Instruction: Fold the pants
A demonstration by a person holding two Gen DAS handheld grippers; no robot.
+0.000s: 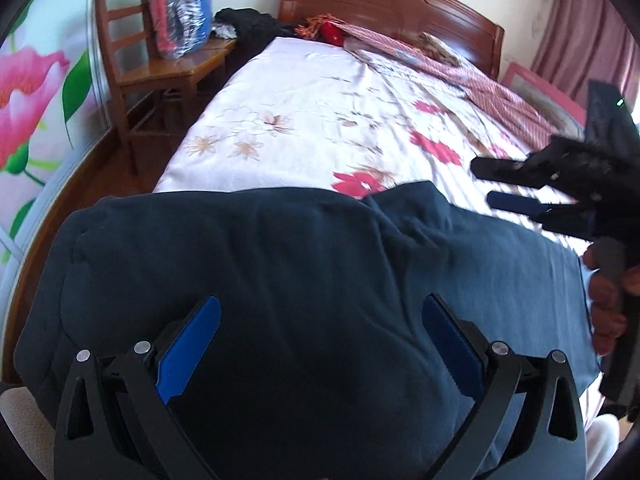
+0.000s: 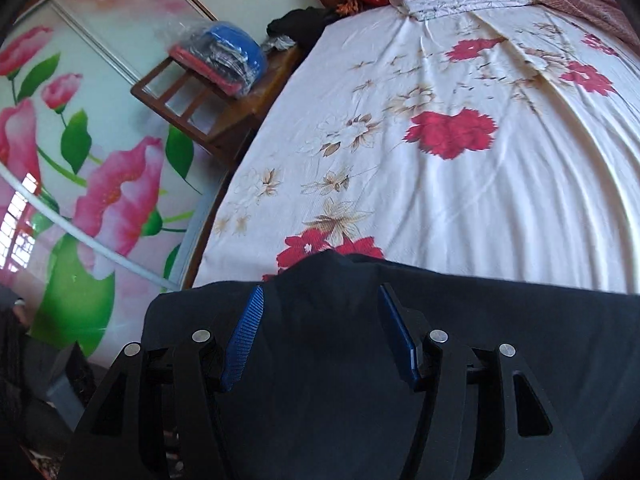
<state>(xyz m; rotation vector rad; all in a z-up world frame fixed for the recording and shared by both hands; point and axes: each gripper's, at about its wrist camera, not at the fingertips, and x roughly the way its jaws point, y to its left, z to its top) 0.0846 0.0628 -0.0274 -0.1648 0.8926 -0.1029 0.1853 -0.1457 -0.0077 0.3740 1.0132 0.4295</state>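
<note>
Nowhere any readable writing. Dark pants (image 1: 280,264) bunched at bed's (image 1: 304,120) near edge (lower part cut off). Left gripper (image 1: 320,344) spread, right gripper (image 2: 320,332) likewise, empty.

Bedroom around the bed with the floral sheet (image 1: 304,120)

Left of the bed stood a wooden chair (image 1: 132,80) bearing a clear plastic bag of folded clothes (image 1: 180,12); a dark heap of cloth (image 1: 248,24) lay between chair and bed. At the bed's far end rose a wooden headboard (image 1: 384,0), with a red patterned blanket (image 1: 460,68) bunched below it. A flower-painted wardrobe door (image 2: 80,168) stood left of the bed, pink curtains (image 1: 580,28) to its right
</note>
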